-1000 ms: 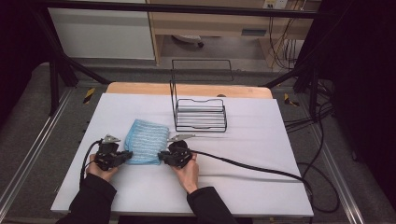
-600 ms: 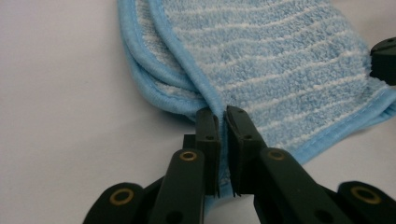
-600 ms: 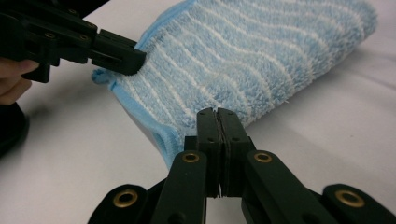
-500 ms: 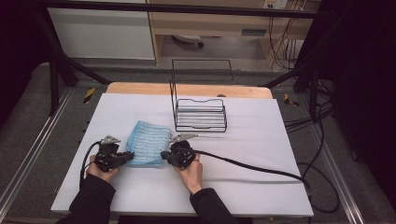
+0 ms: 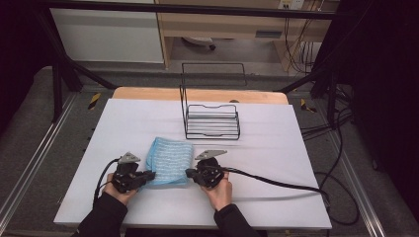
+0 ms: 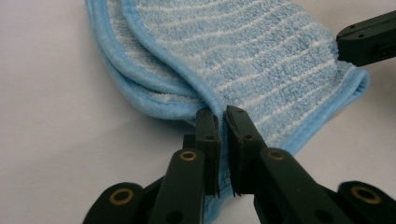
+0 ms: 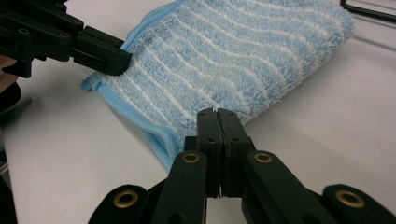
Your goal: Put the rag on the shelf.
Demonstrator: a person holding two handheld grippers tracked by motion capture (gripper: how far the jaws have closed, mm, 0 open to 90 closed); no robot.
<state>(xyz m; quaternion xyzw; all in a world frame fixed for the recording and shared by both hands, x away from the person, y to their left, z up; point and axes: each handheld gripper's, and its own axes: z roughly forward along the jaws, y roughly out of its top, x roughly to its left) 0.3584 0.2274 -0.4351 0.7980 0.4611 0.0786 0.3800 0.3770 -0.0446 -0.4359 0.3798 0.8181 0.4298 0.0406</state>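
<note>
A folded light-blue towel (image 5: 170, 160) with white stripes lies on the white table (image 5: 306, 148). My left gripper (image 5: 152, 174) is at its near left corner. In the left gripper view this gripper (image 6: 222, 114) is shut on the towel's (image 6: 257, 46) upper hem, which runs between the jaws. My right gripper (image 5: 188, 172) is at the near right corner. Its own view shows this gripper (image 7: 217, 113) with jaws pressed together on the edge of the fluffy top layer of the towel (image 7: 233, 51). The left gripper (image 7: 100, 51) bites the far corner there.
A black wire rack (image 5: 211, 121) stands just behind the towel, near the table's middle back. The right gripper's cable (image 5: 276, 182) trails across the table to the right. A wooden strip (image 5: 148, 94) runs along the table's far edge.
Both hands have shifted to the right and a little nearer, and the towel has come along between them. It now lies in front of the rack's left end.
</note>
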